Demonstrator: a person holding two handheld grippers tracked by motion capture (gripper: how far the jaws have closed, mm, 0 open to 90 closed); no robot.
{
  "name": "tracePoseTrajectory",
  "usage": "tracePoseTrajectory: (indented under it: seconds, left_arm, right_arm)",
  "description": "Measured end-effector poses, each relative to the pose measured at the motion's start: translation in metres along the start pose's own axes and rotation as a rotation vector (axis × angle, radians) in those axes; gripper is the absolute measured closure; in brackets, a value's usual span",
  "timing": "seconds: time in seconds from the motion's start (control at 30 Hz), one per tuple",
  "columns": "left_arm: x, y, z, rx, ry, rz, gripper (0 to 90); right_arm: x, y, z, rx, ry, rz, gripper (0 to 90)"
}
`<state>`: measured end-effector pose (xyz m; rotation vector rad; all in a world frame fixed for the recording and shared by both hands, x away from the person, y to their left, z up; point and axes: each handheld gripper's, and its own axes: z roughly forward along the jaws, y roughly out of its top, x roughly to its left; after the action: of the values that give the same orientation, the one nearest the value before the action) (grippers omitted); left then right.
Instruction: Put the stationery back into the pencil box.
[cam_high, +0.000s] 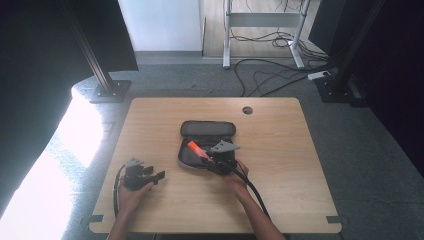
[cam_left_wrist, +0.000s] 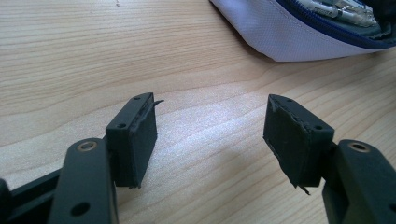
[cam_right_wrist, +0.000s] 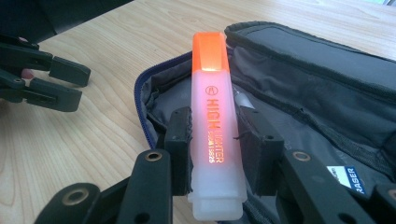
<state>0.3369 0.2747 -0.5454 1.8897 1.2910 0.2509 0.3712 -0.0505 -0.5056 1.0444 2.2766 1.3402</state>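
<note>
Right claw (cam_right_wrist: 214, 154) is clenched on an orange highlighter (cam_right_wrist: 212, 116); both pads press the pale barrel from either side, the orange cap pointing away from the claw, the blunt end projecting back between the jaws; lettering on the barrel reads along its length. The highlighter is held above the open pencil case (cam_right_wrist: 317, 93), which lies unzipped on the bench (cam_high: 280, 150); grey lining and a blue zip edge are visible, and an eraser label (cam_right_wrist: 348, 179) shows inside the case at lower right. In the high view the right claw (cam_high: 210, 159) sits over the near half of the pencil case (cam_high: 207, 129), near the middle of the bench, with the highlighter (cam_high: 196, 149) slanting up to the left; the lid half lies flat beyond it.

Left claw (cam_left_wrist: 210, 140) is released; jaws stand well apart with bare wood between them, nothing held; the case edge (cam_left_wrist: 280, 28) lies ahead at upper right. In the high view the left claw (cam_high: 156, 176) rests low on the bench, left of the case and apart from it.
</note>
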Motion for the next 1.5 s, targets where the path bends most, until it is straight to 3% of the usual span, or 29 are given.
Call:
tracePoseTrajectory:
  seconds: [0.87, 1.2, 1.5]
  left_arm:
    - [0.0, 0.0, 0.0, -0.002, -0.001, -0.002, 34.9]
    - [0.0, 0.0, 0.0, -0.002, 0.0, 0.0, 34.9]
    - [0.0, 0.0, 0.0, -0.003, -0.001, -0.001, 34.9]
  right_arm:
    - [0.0, 0.005, 0.023, 0.047, -0.008, -0.036, 65.5]
    - [0.005, 0.004, 0.035, 0.101, -0.033, -0.08, 65.5]
    - [0.003, 0.001, 0.042, 0.14, -0.048, -0.065, 65.0]
